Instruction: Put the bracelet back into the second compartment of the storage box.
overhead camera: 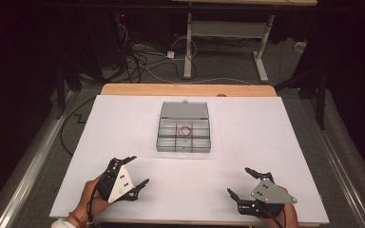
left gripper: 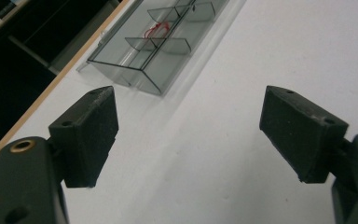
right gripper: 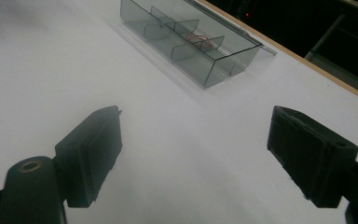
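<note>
A clear plastic compartment box [overhead camera: 161,139] sits in the middle of the white table, its lid [overhead camera: 184,110] folded back toward the far side. A red rubber band [overhead camera: 186,130] lies in the middle compartment of the box's far row; the band [left gripper: 156,31] also shows in the left gripper view and, partly hidden by a divider, in the right gripper view [right gripper: 198,40]. My left gripper [overhead camera: 139,171] rests near the front left, open with nothing between its pads [left gripper: 89,133]. My right gripper [overhead camera: 240,181] rests near the front right, open and empty as well.
The white sheet [overhead camera: 123,123] covers a wooden table whose far edge [overhead camera: 187,89] shows beyond it. Past the table stand a desk frame [overhead camera: 225,33] and loose cables [overhead camera: 142,57] on the floor. A black cable [overhead camera: 69,128] runs along the table's left side.
</note>
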`<state>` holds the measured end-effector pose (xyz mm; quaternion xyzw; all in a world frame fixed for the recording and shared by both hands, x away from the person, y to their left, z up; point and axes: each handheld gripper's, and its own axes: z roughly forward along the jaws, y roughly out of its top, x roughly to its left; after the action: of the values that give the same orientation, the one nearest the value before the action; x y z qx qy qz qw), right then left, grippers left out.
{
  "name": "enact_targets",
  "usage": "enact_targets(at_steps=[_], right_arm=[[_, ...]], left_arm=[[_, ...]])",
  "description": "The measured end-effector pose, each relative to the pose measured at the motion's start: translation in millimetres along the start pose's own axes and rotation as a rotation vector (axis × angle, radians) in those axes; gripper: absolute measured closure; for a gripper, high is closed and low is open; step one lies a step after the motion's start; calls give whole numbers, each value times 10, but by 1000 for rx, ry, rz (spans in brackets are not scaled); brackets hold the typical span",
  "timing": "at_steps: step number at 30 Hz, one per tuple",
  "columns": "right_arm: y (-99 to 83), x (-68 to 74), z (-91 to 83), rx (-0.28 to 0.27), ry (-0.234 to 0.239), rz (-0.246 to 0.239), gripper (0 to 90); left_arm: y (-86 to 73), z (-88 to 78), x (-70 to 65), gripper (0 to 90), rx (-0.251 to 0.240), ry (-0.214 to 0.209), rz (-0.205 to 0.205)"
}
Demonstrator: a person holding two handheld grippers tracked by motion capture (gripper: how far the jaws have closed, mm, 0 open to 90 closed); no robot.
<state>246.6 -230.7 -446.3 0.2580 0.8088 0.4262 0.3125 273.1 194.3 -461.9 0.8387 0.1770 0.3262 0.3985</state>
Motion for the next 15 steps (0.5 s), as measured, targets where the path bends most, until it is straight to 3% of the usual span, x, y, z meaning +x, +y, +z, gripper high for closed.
enact_targets(at_steps=[15], right_arm=[[-3, -5, 2, 2, -1, 2, 184]], left_arm=[[-290, -50, 49, 188, 46, -4, -98]])
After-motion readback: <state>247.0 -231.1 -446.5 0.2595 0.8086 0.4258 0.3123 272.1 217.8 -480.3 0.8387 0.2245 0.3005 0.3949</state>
